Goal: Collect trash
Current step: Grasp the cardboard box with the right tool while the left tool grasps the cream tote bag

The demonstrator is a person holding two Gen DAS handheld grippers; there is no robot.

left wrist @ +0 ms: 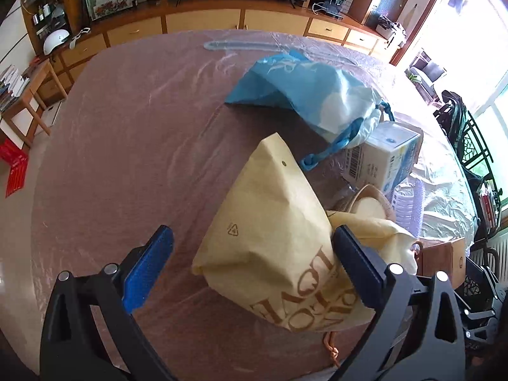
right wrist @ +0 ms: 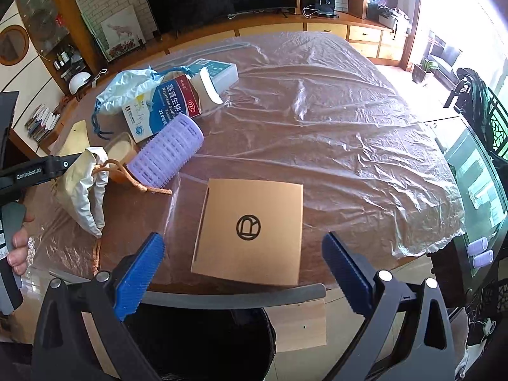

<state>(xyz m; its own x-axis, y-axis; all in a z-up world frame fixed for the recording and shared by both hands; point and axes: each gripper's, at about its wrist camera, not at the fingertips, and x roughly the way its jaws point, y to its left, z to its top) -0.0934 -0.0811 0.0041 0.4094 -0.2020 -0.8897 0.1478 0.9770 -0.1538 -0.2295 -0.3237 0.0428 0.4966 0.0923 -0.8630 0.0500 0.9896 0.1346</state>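
Trash lies scattered over the near half of the table (right wrist: 333, 101), so we judge the collecting barely begun. From the left wrist view we see the yellow paper bag (left wrist: 279, 241) lying crumpled between the spread fingers of the left tool (left wrist: 254, 263); the right-hand finger touches or overlaps the paper, but nothing is pinched yet. Beyond it sit the blue plastic bag (left wrist: 304, 92), a medicine box (left wrist: 387, 158) and a small woven basket (left wrist: 368, 203). From the right wrist view the right tool (right wrist: 244, 273) hangs wide open over the flat cardboard box (right wrist: 254, 231), gripping nothing, with the purple hair roller (right wrist: 168, 155) just beyond. All of these remain to be gathered (we assume each counts as trash).

We see no bin for certain: a dark shape below the table edge in the right wrist view may be a chair or a container. The basket's contents are half hidden behind the yellow bag, and the window glare washes out the right side.
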